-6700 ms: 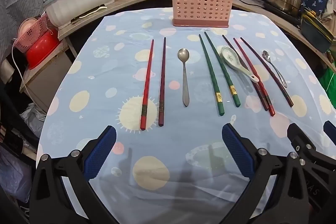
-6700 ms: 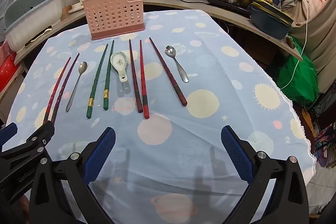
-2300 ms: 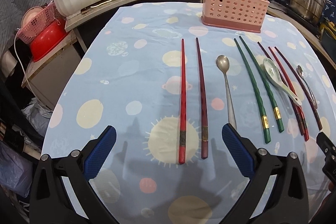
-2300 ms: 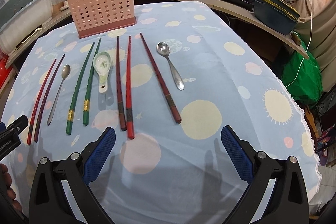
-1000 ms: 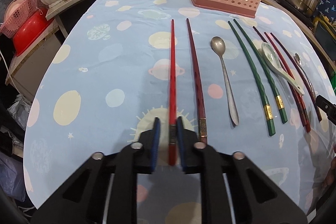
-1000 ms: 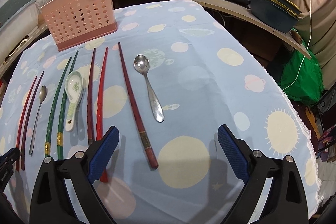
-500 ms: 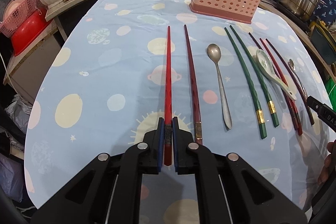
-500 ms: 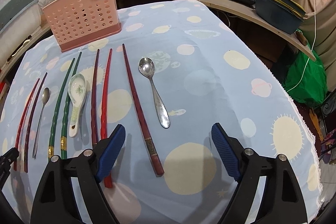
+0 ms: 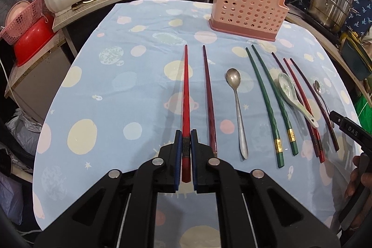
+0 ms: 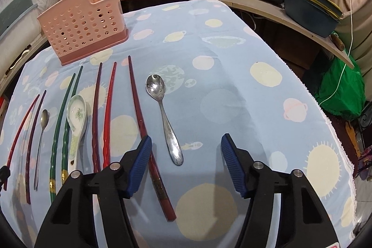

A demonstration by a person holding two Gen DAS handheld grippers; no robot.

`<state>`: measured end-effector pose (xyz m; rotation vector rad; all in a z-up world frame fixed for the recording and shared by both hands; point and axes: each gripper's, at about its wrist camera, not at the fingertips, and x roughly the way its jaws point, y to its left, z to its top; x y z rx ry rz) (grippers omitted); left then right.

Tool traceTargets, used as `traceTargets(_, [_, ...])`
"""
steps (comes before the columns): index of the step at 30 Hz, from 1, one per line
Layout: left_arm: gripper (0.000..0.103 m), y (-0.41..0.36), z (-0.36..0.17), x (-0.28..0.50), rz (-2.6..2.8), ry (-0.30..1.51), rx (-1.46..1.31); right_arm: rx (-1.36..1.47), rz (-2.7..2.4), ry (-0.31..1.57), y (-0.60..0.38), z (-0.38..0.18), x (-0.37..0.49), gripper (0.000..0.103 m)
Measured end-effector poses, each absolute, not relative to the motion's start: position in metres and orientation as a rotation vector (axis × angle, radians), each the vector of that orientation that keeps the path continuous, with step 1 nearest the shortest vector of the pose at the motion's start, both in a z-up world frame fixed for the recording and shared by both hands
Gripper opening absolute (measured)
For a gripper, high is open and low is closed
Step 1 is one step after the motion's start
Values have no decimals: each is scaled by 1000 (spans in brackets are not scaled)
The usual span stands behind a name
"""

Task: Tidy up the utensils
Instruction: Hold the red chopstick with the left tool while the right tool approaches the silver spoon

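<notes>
Chopsticks and spoons lie in a row on the table (image 9: 97,76), in front of the pink perforated holder (image 9: 247,15). Gripped only near its thick end, the red chopstick (image 9: 186,90) could pivot and droop once lifted, then miss the holder's slot. The left gripper (image 9: 185,150) is clenched on it. The right gripper (image 10: 186,155) is closing, jaws about half apart, with the dark red chopstick (image 10: 139,113) and the steel spoon (image 10: 162,113) both between them, neither yet pinched; it may catch both.
</notes>
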<state>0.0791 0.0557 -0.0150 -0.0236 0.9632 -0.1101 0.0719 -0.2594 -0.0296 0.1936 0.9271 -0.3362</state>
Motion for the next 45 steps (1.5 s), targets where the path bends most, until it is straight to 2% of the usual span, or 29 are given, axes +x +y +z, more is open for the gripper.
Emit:
traceTargets(12, [10, 62, -47, 56, -115, 1026, -6, 194, -321, 942, -247, -34, 60, 59])
traceTargets(16, [19, 62, -48, 52, -113, 1022, -9, 196, -321, 943, -246, -33, 57, 59])
traceTargets(20, [21, 59, -48, 51, -101, 1006, 15, 195, -320, 942, -246, -34, 56, 59])
traceTargets(22, [21, 60, -49, 53, -96, 1007, 10, 195, -318, 942, -246, -34, 57, 59])
traceTargets(25, [7, 60, -48, 53, -109, 1014, 9, 190, -316, 947, -247, -35, 58, 59])
traceTargets(32, [7, 62, -43, 55, -116, 1027, -7, 181, -304, 939, -251, -33, 67, 55])
traceTargets(37, [7, 63, -36, 56, -118, 1012, -15, 203, -294, 930, -259, -29, 75, 44])
traceTargets(41, [7, 64, -33, 58, -117, 1005, -15, 172, -307, 894, -259, -18, 74, 44])
traceTargets(45, [7, 63, -35, 59, -119, 1010, -17, 189, -298, 939, -264, -30, 78, 43])
